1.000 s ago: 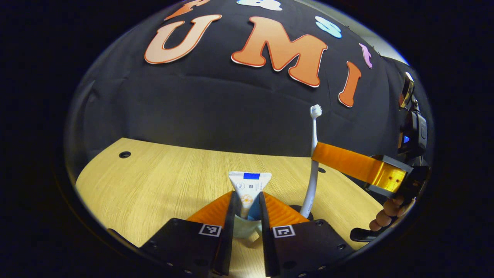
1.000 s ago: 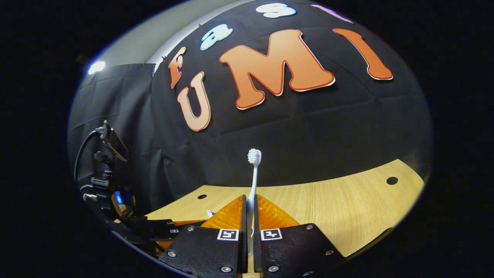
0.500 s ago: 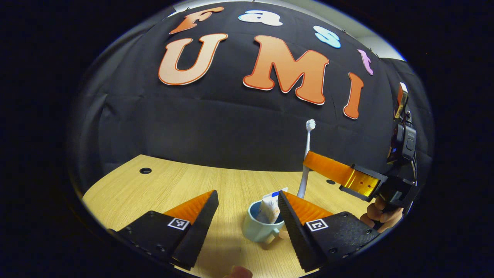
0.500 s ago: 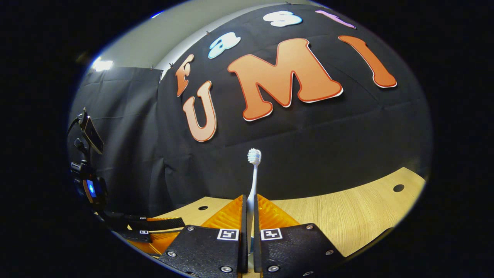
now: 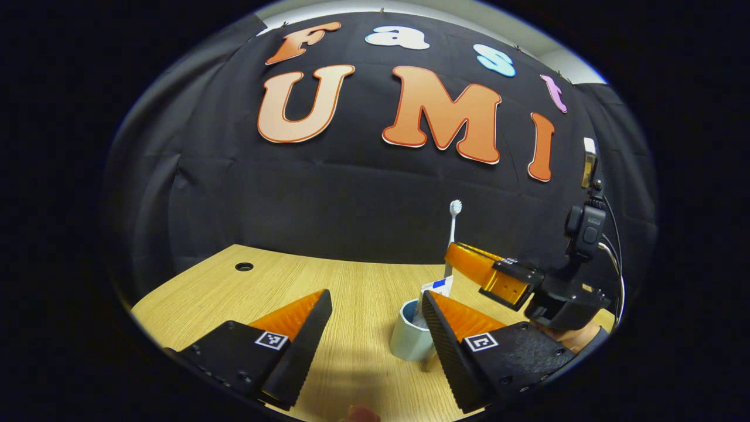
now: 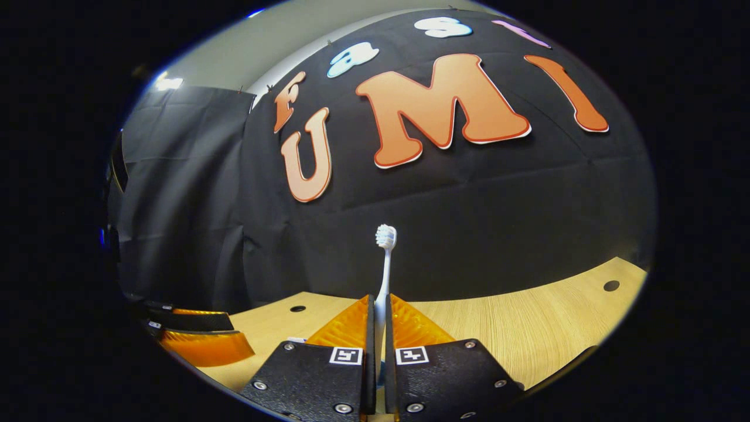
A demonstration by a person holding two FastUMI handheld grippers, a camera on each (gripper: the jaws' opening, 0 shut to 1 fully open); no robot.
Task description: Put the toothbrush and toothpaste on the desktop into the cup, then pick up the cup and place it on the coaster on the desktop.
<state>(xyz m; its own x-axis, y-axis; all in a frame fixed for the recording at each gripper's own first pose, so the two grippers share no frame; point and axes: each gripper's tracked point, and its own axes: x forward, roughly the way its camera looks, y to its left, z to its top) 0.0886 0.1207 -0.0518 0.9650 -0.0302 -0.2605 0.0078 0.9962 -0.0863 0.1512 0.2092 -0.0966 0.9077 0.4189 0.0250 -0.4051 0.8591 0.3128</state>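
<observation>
Toothpaste point(image 5: 437, 288) in cup point(image 5: 408, 339), left tongs point(image 5: 375, 309) spread; right tongs point(image 6: 378, 316) pinching toothbrush point(image 6: 384, 271)

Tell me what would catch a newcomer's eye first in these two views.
Most likely the white toothbrush, standing upright with its bristles on top, pinched between the right gripper fingers. Next, in the left gripper view, the pale cup on the wooden desktop, with the toothpaste poking out of it. The left gripper is spread wide open in front of the cup, holding nothing.
</observation>
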